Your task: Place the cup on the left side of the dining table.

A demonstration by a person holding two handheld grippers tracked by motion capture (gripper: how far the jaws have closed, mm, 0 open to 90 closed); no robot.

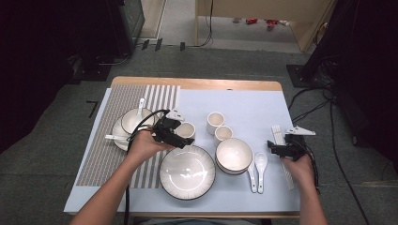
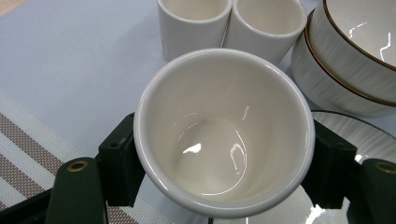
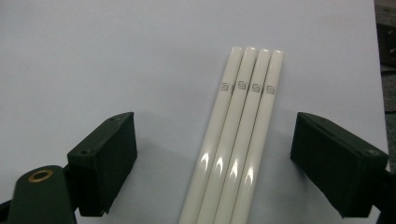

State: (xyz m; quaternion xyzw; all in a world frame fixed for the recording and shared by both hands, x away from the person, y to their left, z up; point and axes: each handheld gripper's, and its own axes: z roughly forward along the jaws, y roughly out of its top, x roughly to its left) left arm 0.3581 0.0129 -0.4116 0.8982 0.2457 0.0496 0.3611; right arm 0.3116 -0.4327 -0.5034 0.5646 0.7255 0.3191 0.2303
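I have the left gripper (image 2: 224, 154) clamped on the cup (image 2: 224, 133) at frame centre, right gripper (image 3: 233, 154) apart astride the chopsticks (image 3: 238, 135); next I judge placing the cup calls for a level carry.

2 white cups (image 1: 219, 127) stand touching near the middle of the pale mat (image 1: 244, 105) on the bench (image 1: 197, 83). In front of them sits a white bowl (image 1: 233, 155), with a dark-rimmed plate (image 1: 187, 172) to its left and 2 white spoons (image 1: 257, 169) to its right. A striped placemat (image 1: 117, 101) carries another bowl on a plate (image 1: 133, 123).
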